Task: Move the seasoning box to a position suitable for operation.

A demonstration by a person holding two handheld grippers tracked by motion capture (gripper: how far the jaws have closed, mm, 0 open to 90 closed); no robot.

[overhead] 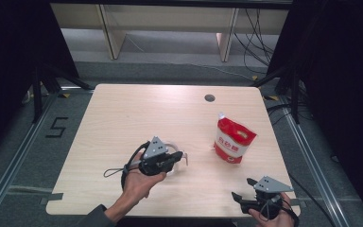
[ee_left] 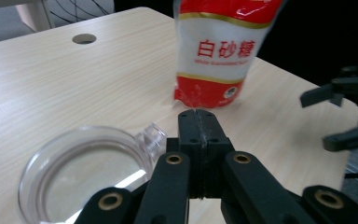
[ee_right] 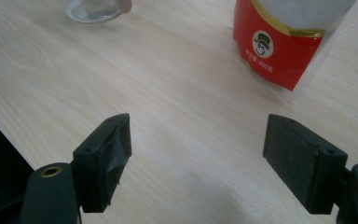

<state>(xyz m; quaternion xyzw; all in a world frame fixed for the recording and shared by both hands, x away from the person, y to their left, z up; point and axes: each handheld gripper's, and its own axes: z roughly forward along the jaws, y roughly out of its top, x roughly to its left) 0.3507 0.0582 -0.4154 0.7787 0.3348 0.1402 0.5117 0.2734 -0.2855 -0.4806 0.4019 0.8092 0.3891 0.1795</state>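
Floor, left side: a grey floor with a metal rail (overhead: 14, 156) is seen running along the surface's left edge, and a black mark shaped like a five (overhead: 56, 127) is laid beside it.
Surface (overhead: 123, 113): a pale wood-grain top with rounded corners is shown, with a round cable hole (overhead: 210, 98) near its far edge.
Left tool (overhead: 182, 155): it is held over the near-left middle of the surface; in the left gripper view its jaws are seen pressed together, pad against pad, with nothing between them.
Clear lid (ee_left: 86, 172): a round transparent piece with a small tab is seen lying flat on the surface just under and beside the left tool; whether it is touched cannot be told.
Sugar bag (overhead: 233, 140): a red and white pouch with red characters is stood upright on the right half of the surface, apart from both tools.
Right tool (ee_right: 198, 156): it is held at the near-right corner, its jaws spread wide over bare wood, with the bag ahead of them.
Room, far side: pale furniture legs (overhead: 111, 33) are seen beyond the surface.
Room, right side: loose black cables (overhead: 257, 35) and dark curtains are seen.
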